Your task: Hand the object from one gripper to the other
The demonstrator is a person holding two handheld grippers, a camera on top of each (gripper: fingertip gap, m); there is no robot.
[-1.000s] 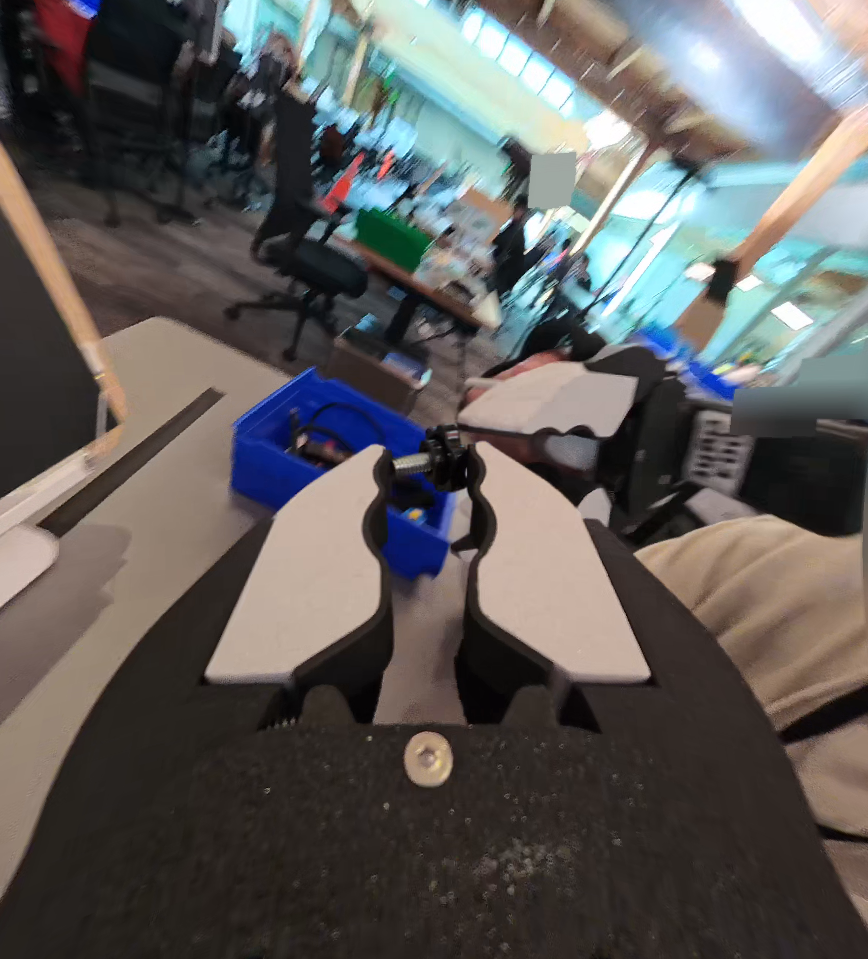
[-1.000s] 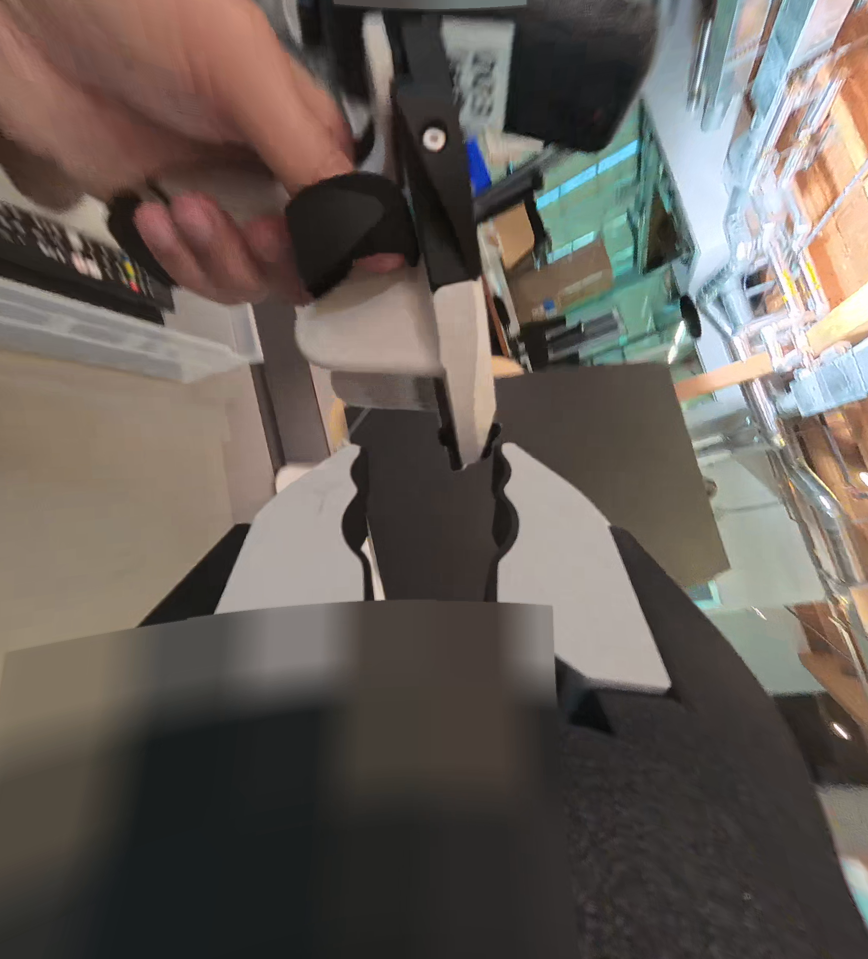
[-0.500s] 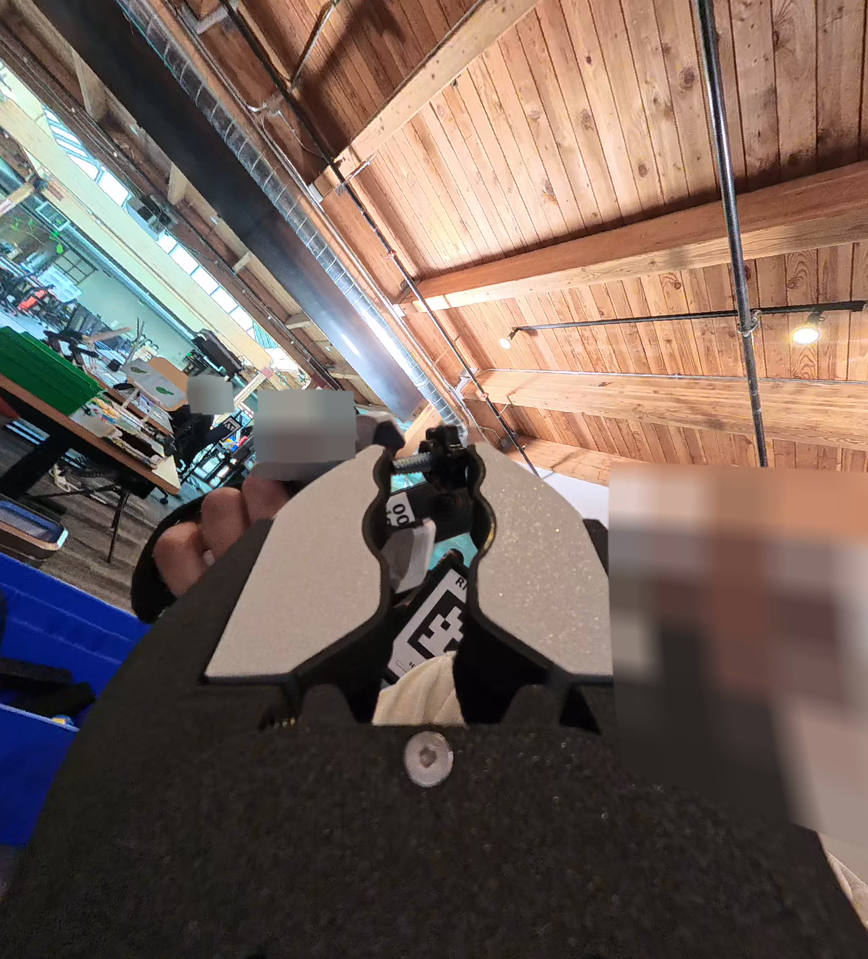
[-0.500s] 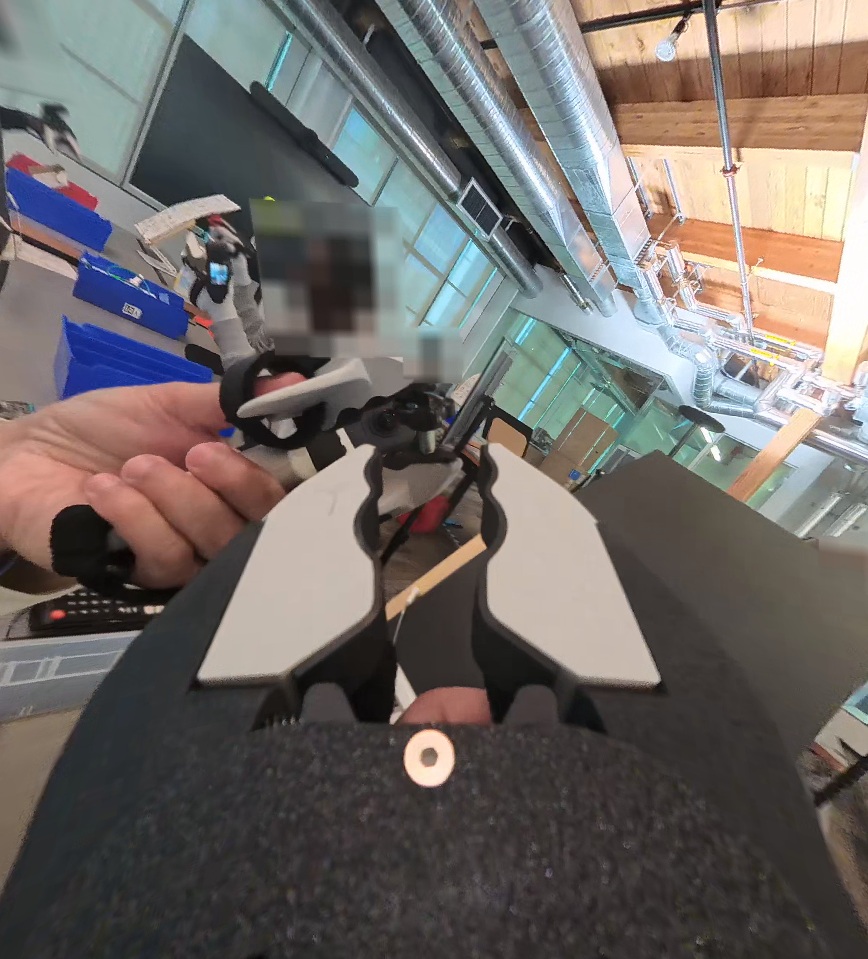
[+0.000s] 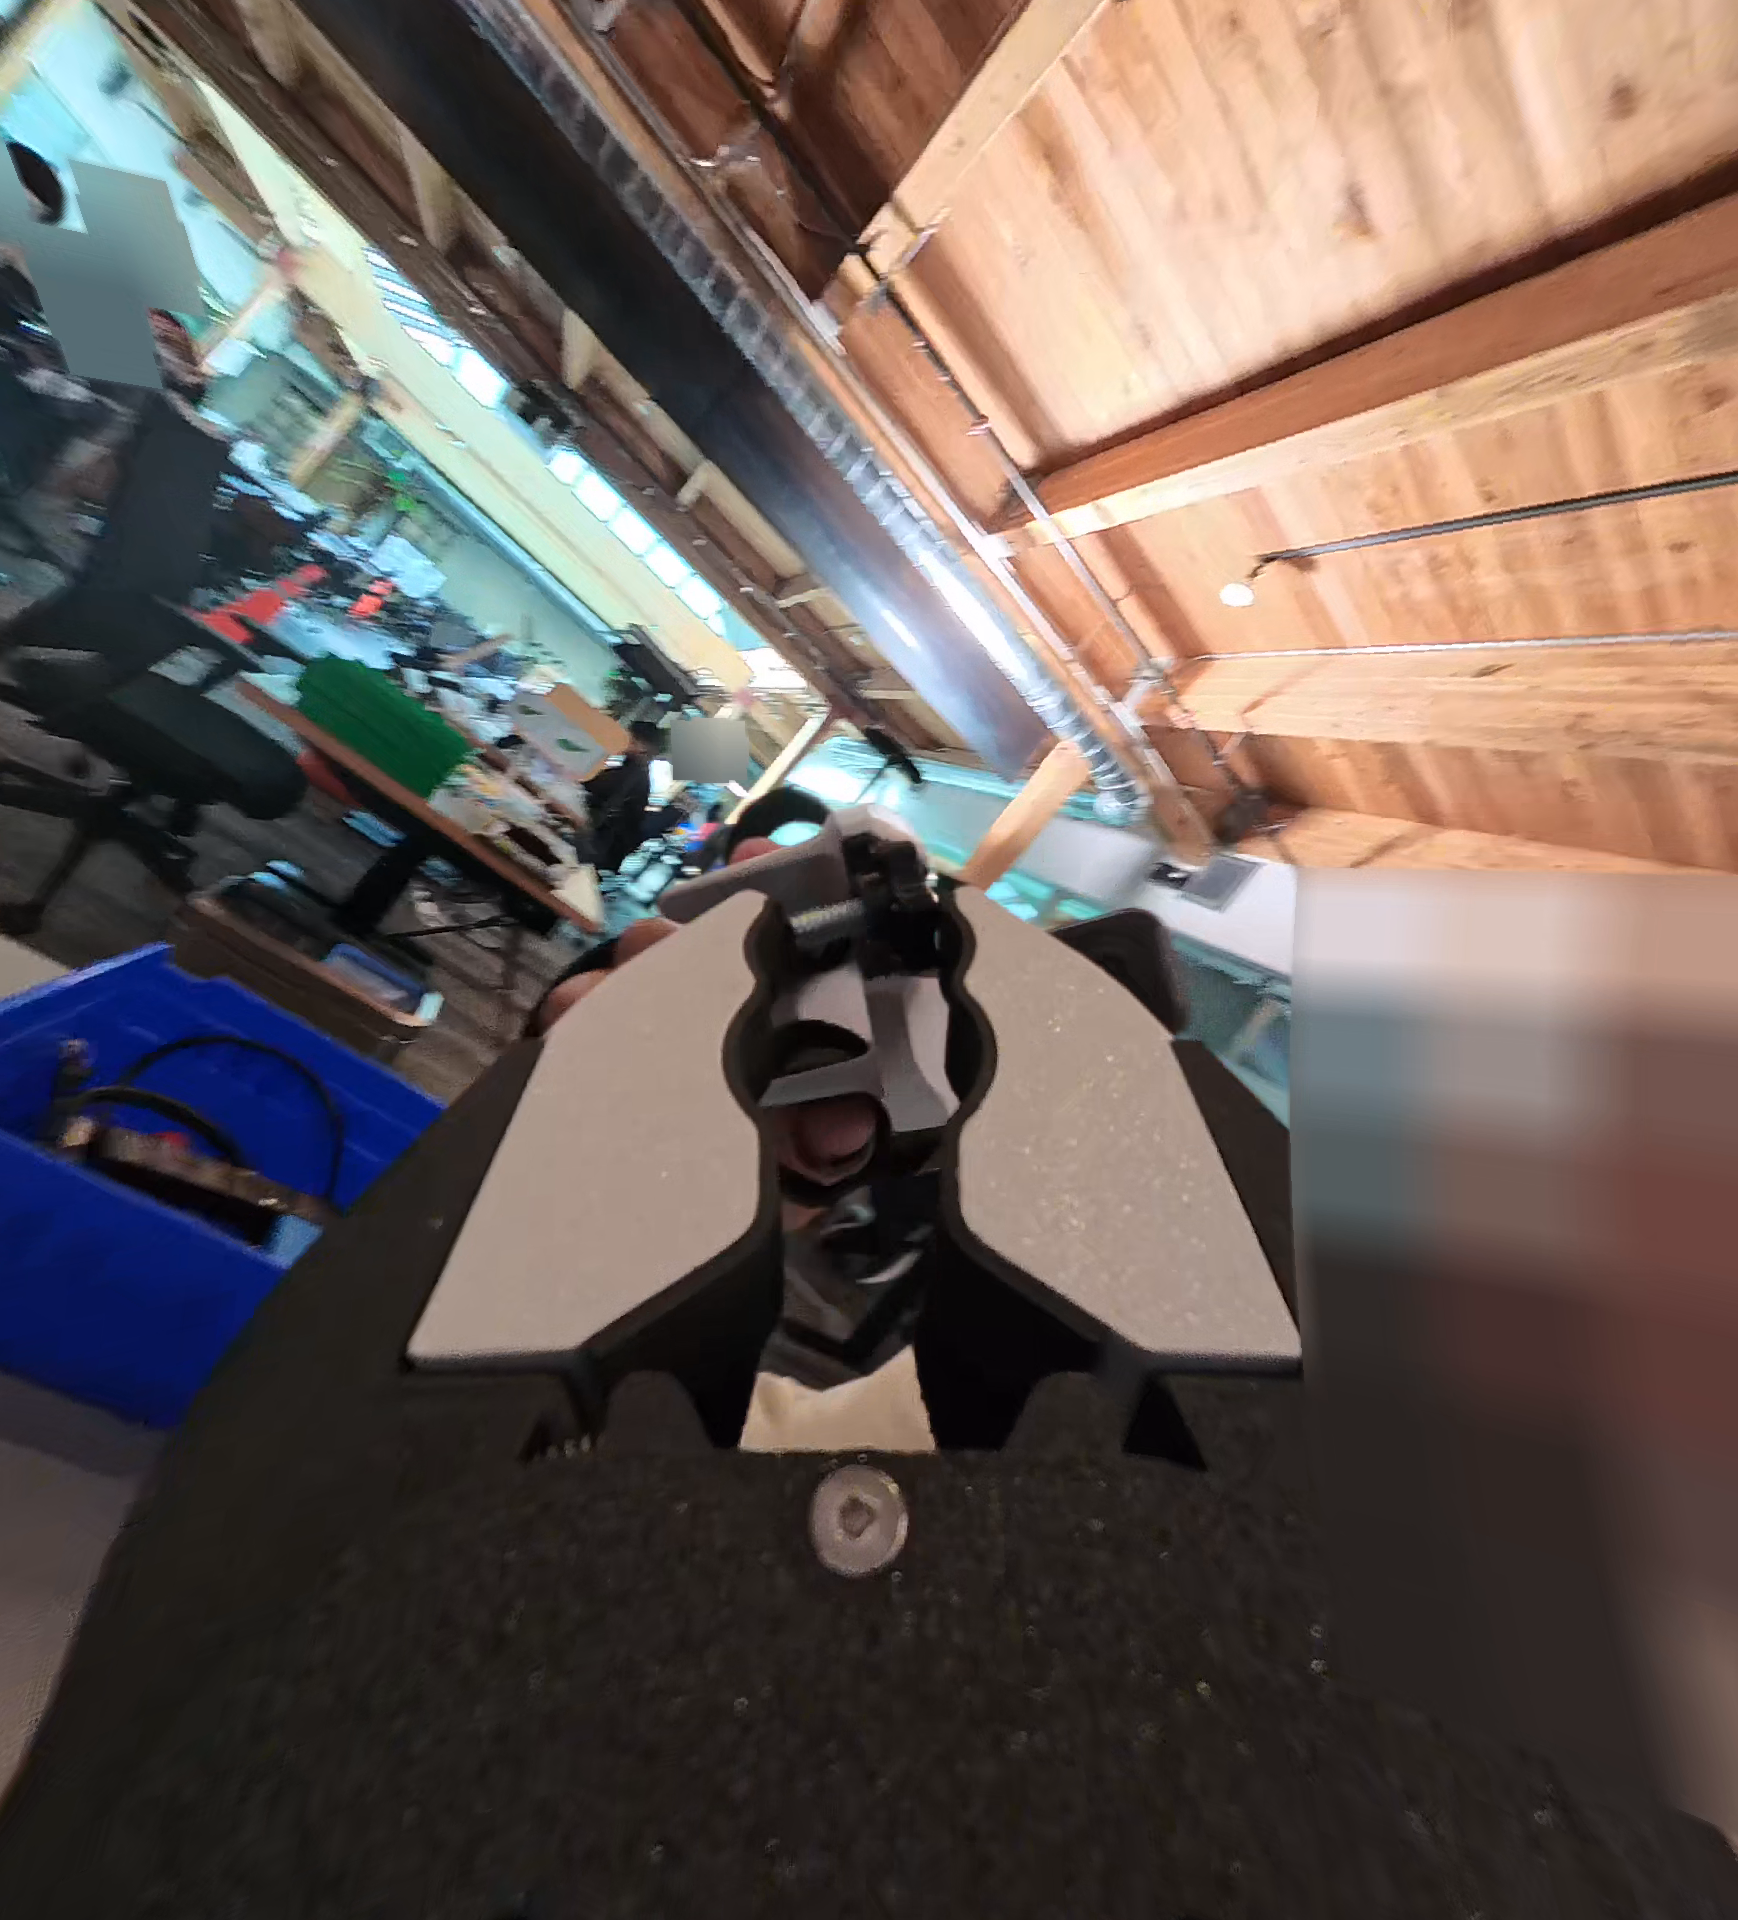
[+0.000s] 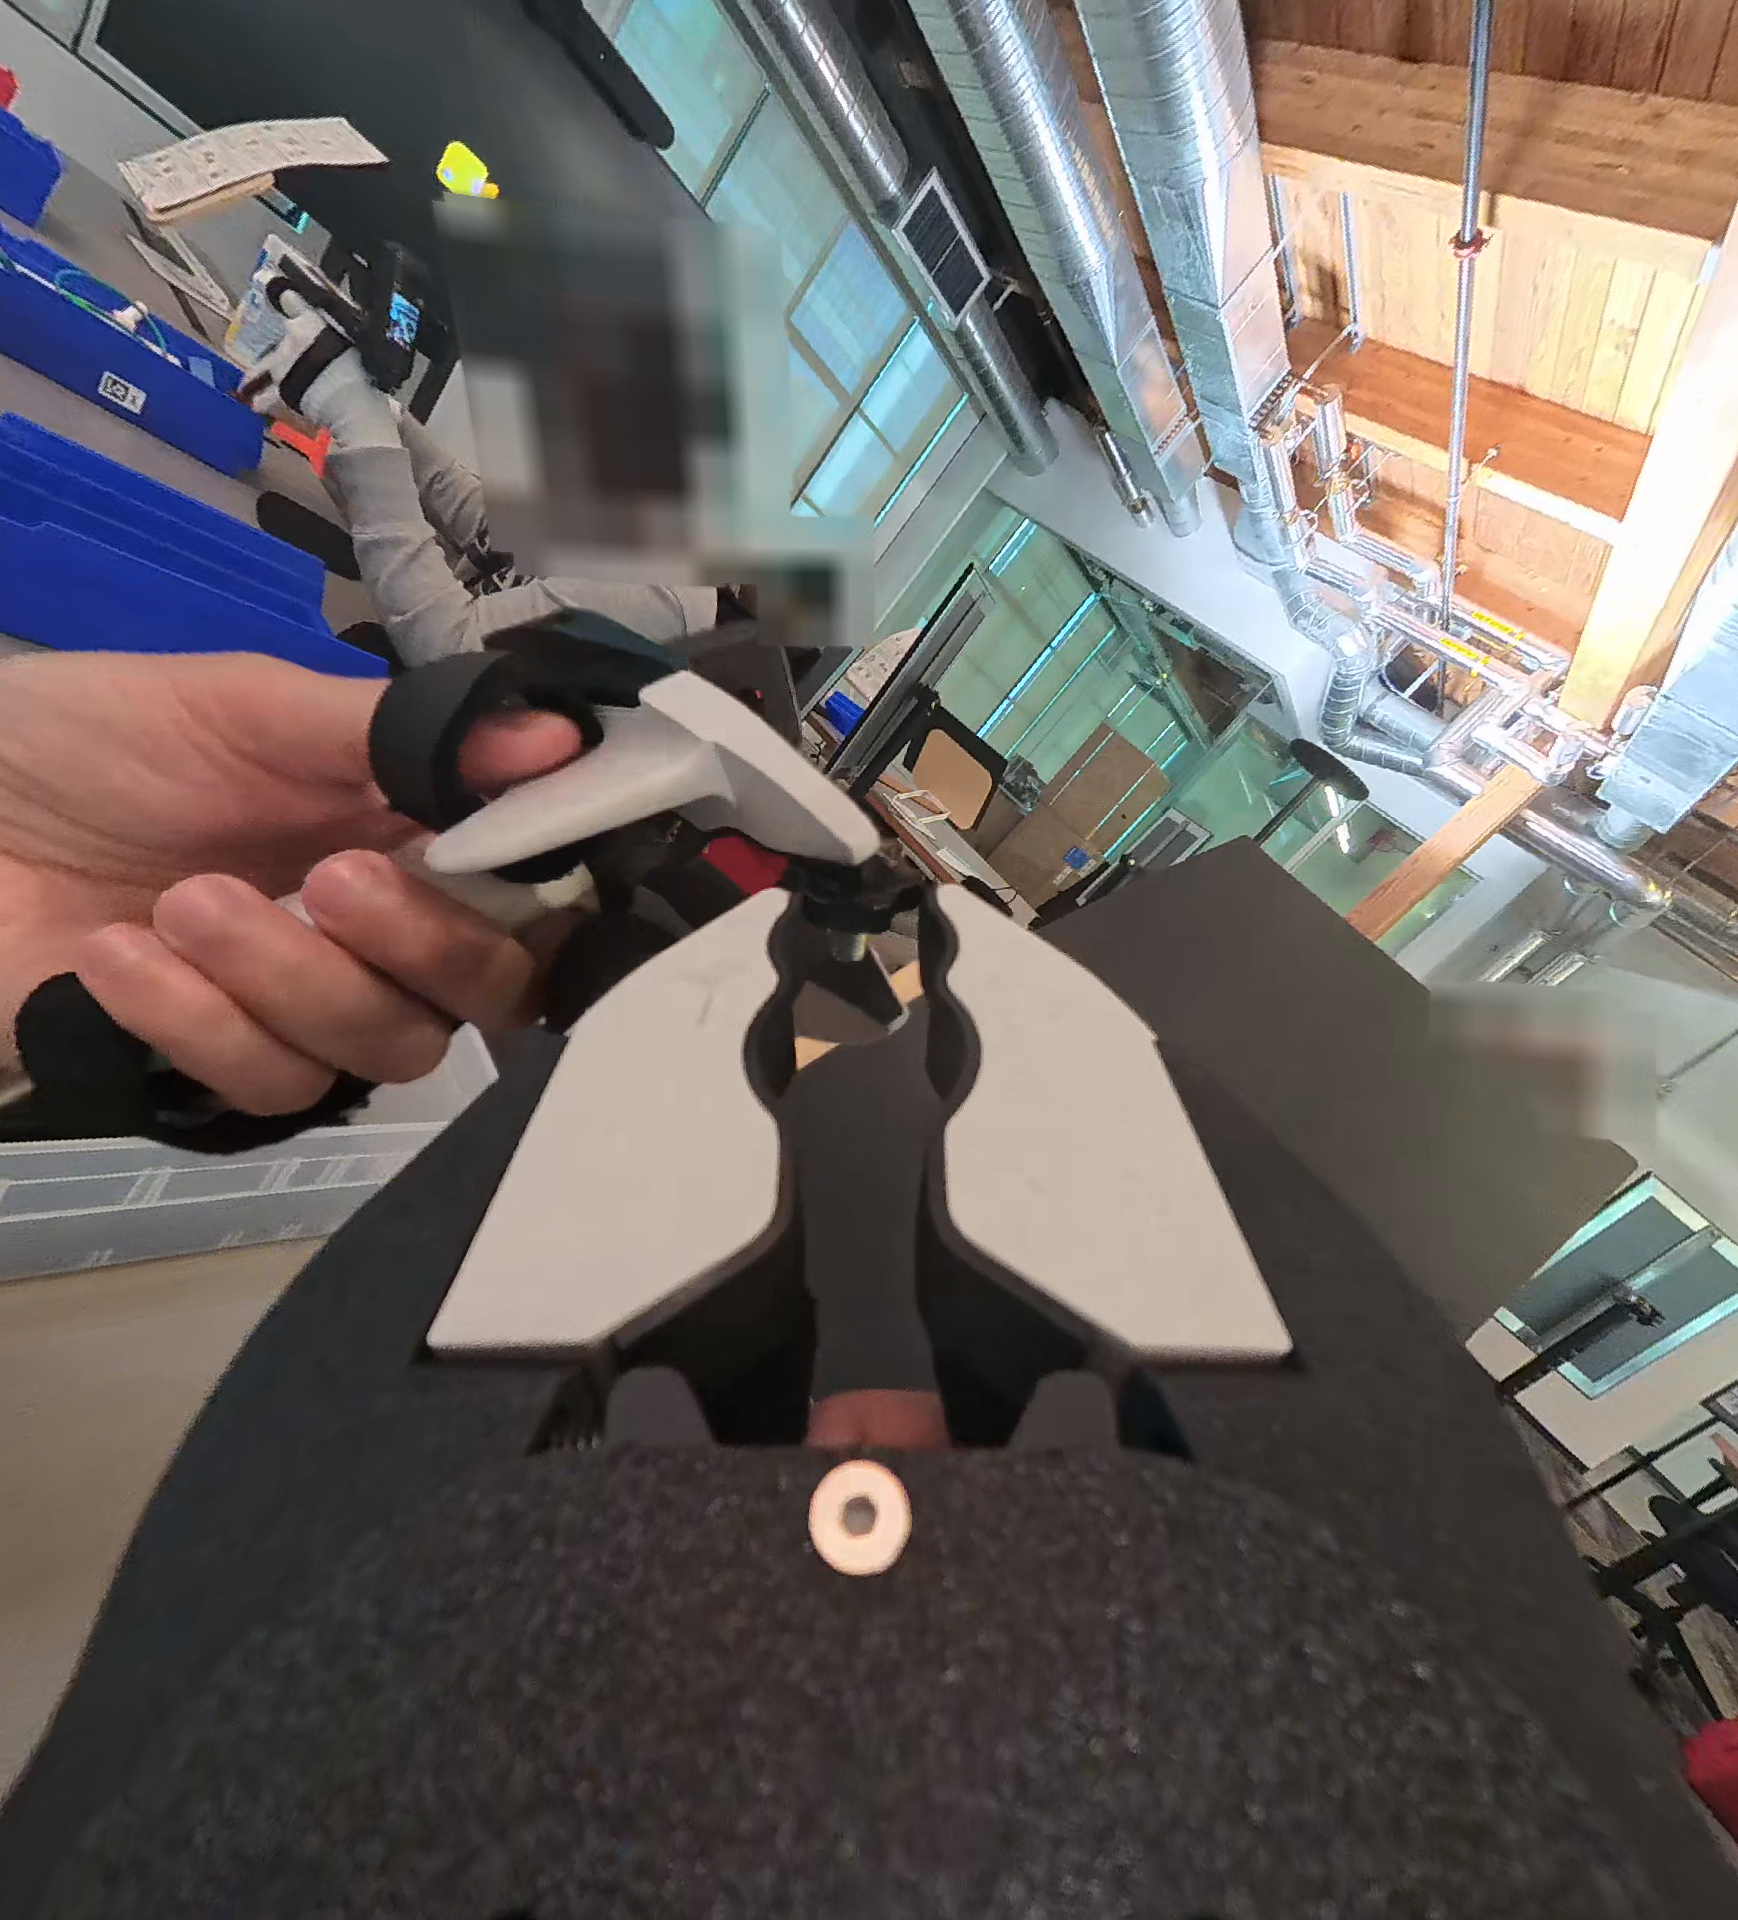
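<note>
object (image 5: pixel 870 914) | small black clamp, silver threaded screw | pinched between tong tips, midair

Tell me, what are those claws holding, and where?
A small black clamp with a silver screw, pinched at its black body by the left gripper; the right gripper meets it.

Small black screw part (image 6: pixel 849 902) between both tongs' tips (right (image 6: pixel 852 906), left (image 6: pixel 870 854)).
</note>
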